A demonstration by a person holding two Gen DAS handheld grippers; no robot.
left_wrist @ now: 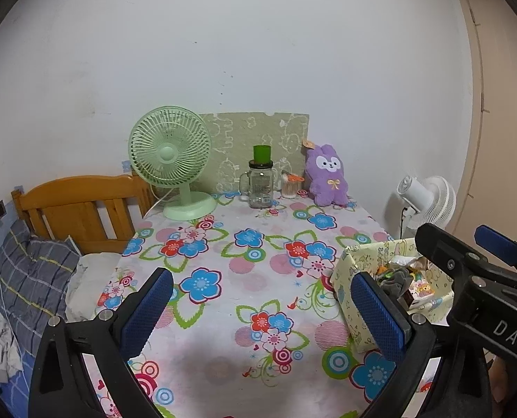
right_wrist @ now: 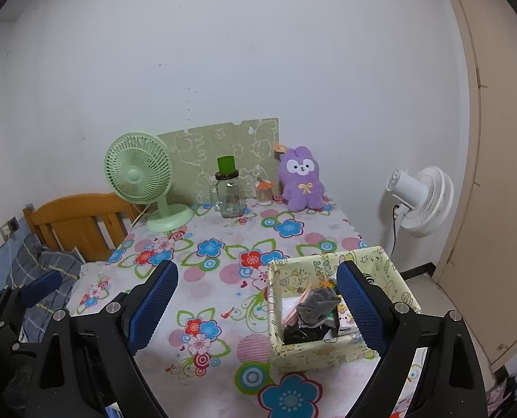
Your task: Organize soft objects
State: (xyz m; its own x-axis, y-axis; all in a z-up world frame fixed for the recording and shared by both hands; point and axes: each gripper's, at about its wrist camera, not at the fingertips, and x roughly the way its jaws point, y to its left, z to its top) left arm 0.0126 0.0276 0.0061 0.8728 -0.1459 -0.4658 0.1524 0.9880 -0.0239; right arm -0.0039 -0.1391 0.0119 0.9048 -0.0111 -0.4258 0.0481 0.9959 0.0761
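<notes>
Right wrist view: purple plush rabbit (right_wrist: 302, 179) sits upright at the worktop's far edge; it looks light and squashy, best pinched across the body. Nearer, the pale yellow fabric box (right_wrist: 328, 353) holds a grey soft toy (right_wrist: 317, 304) among packets. Both sets of jaws are spread wide and empty.

Two handheld grippers hover side by side above the table. The left gripper (left_wrist: 262, 308) has its blue-padded fingers (left_wrist: 147, 313) spread wide with nothing between them; the right gripper (right_wrist: 258, 310), just beside it, is likewise spread wide and empty.
</notes>
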